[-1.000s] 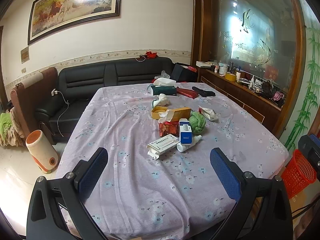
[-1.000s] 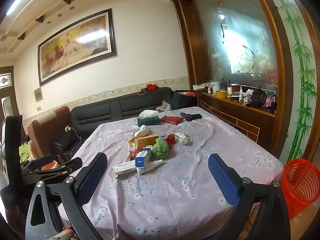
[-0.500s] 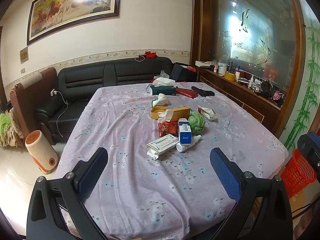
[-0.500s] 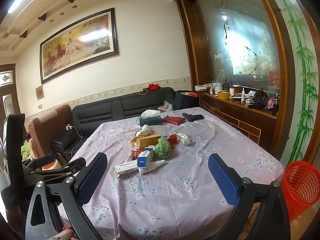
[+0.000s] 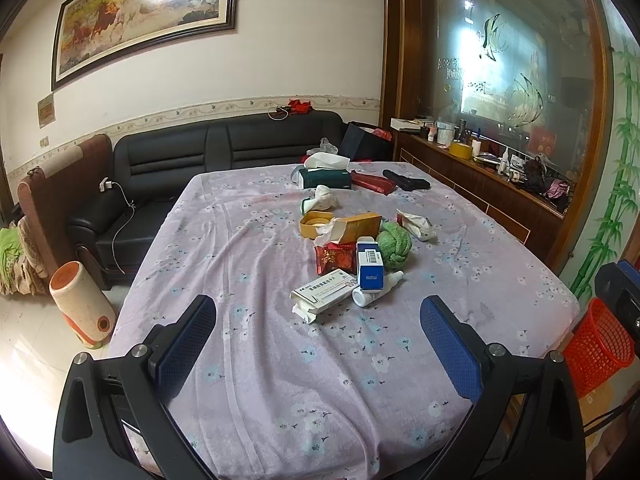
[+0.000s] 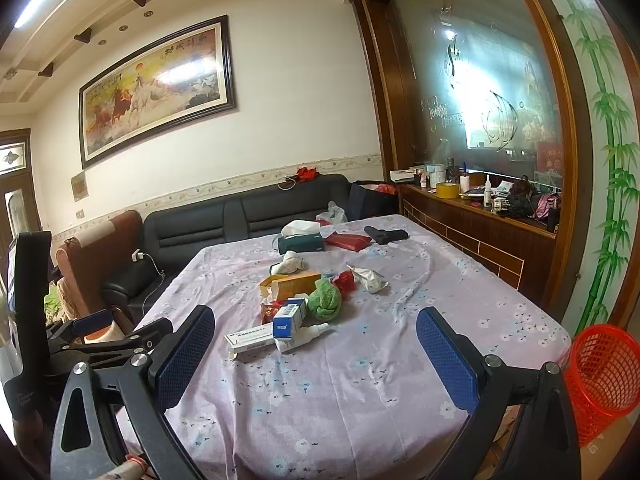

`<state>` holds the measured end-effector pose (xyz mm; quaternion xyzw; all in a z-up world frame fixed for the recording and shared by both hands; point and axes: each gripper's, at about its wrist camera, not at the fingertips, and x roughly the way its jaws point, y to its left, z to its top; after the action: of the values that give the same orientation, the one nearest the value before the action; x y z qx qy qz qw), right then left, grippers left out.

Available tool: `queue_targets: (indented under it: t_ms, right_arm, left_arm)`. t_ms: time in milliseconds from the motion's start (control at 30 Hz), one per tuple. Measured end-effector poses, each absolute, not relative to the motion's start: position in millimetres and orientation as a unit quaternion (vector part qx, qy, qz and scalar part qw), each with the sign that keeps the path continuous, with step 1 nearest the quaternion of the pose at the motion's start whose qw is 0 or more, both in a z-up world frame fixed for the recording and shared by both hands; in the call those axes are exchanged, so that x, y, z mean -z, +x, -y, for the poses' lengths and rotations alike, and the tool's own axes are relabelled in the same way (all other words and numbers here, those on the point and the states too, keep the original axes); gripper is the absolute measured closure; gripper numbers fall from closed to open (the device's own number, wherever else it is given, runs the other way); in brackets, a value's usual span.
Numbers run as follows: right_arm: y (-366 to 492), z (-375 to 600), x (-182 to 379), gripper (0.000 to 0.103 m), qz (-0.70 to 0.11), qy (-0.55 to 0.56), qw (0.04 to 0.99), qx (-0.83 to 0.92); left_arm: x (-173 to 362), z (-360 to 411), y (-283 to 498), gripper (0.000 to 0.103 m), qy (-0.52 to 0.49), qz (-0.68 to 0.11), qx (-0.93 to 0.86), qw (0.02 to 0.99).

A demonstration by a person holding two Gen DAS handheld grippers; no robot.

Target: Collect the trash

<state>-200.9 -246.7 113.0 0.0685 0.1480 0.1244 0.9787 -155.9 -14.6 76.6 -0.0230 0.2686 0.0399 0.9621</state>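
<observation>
Over the near edge of the bench (image 5: 248,360) I hold my left hand-held gripper (image 5: 318,344) with its jaws wide and nothing between them. To its right, my right hand-held gripper (image 6: 316,356) is equally wide and empty. Mid-bench lies the trash: a white box (image 5: 325,289) touching a small bottle (image 5: 376,289), a blue box (image 5: 370,266) on top of the bottle, a red packet (image 5: 335,258), a green rag (image 5: 395,245), an orange box (image 5: 358,227) and crumpled tissue (image 5: 323,199). Beside the bench's right corner, on the floor, stands a red basket (image 6: 604,380).
</observation>
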Motion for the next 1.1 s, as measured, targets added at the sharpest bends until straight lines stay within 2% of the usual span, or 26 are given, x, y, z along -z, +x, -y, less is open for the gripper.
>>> queue_targets:
  t_ms: [167,567,867,1100]
  right_arm:
    - [-185.9,248.0,-112.5,0.001,-0.181,0.082,0.971,-0.131]
    - [-132.8,244.9,-109.1,0.001,-0.174,0.096,0.968,-0.152]
    - [-100.1,253.0,-105.5,0.004,-0.186,0.095,0.966,-0.153]
    - [-76.1,259.9,-100.0,0.004,-0.197,0.111,0.960,-0.167]
  left_arm:
    - [-78.5,12.6,-141.8,0.002,-0.023,-0.275,-0.040,0.960]
    - [-82.7,-2.0,-96.6,0.002,-0.056,-0.287,-0.012,0.956]
    - [-88.0,14.7,-69.9,0.002,-0.048,-0.285,0.001,0.957]
    - [-71.9,26.0,-32.0,0.002,-0.037,-0.321,0.017,0.946]
